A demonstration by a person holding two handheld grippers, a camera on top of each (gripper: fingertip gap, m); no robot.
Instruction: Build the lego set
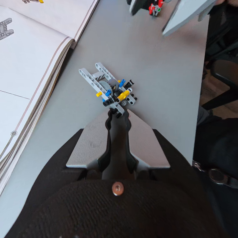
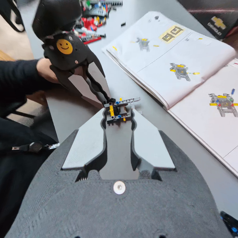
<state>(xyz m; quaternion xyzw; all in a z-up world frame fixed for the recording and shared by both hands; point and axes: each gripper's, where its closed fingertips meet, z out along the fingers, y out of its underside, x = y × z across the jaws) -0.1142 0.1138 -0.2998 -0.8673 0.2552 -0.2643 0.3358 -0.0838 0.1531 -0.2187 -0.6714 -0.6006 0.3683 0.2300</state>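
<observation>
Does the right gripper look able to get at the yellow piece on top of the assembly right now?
Probably yes. The right gripper is open around the assembly, with the yellow piece exposed on top; the left gripper only grips the far end.

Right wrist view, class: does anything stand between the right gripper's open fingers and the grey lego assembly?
Nothing visible does. The right gripper is open with the lego assembly right at its fingertips, no other part between. The left gripper already pinches the assembly's far end from the left side, clear of that path.
</observation>
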